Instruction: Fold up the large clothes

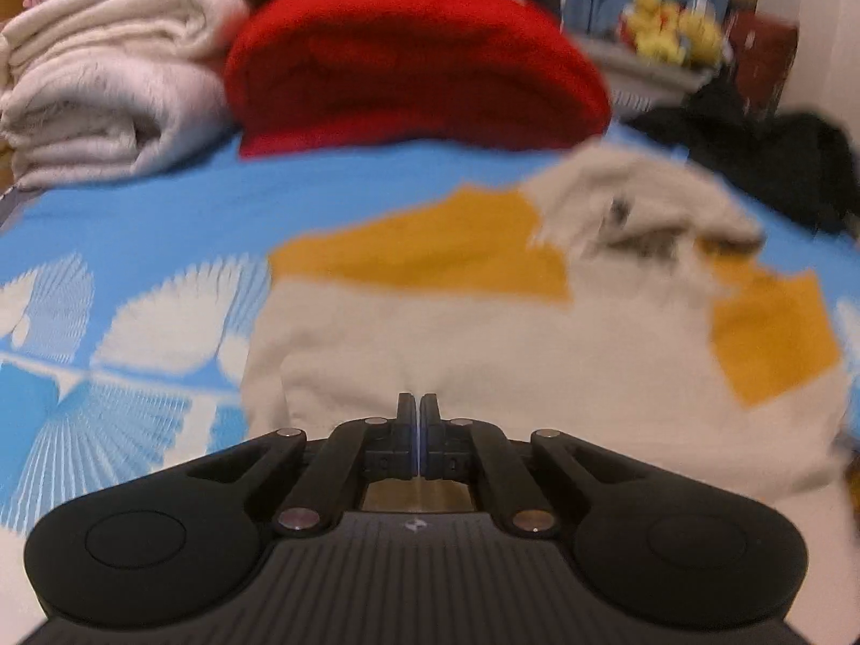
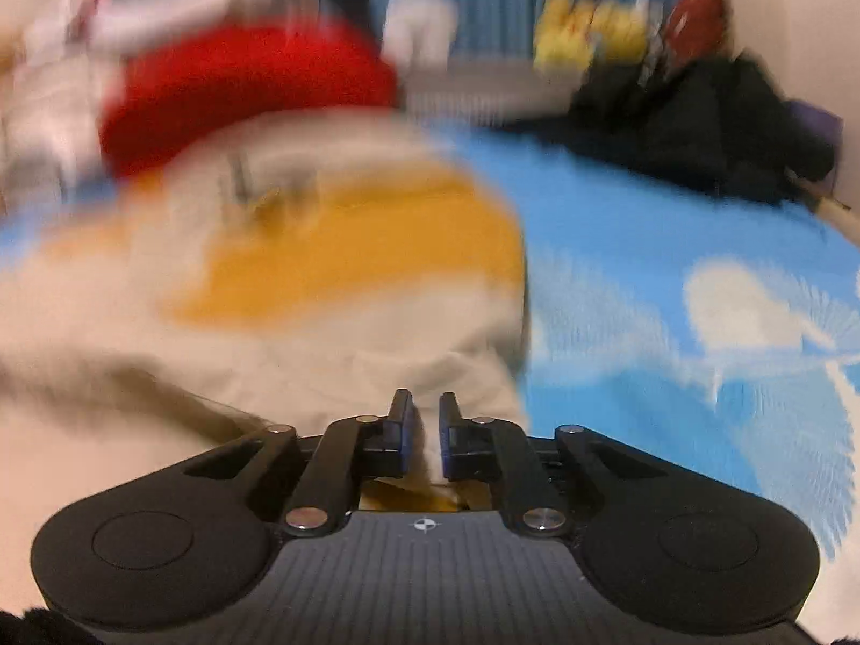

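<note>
So I've got one big garment on the bed, a cream sweatshirt (image 1: 484,344) with mustard-yellow panels up near the shoulders, lying flat-ish on the blue bedsheet (image 1: 161,204) with the white fan print. Both my grippers are down at its near edge.

My left gripper (image 1: 418,408) has its jaws pressed right together, basically no gap, tips sitting over the cream fabric. Can't honestly tell if any cloth is caught in there.

My right gripper (image 2: 425,414) is down to a narrow gap, and a fold of the cream fabric comes up between the two fingers, so it's pinching the sweatshirt (image 2: 333,333) near its right edge, just beside the bare sheet (image 2: 672,247).

Other stuff, counted: one folded red garment (image 1: 414,64) at the far side, one stack of folded cream blankets (image 1: 102,80) touching it on the left, one black heap of clothes (image 1: 763,161) far right, and some yellow plush toys (image 1: 672,27) on a shelf behind. Too blurry to count those.
</note>
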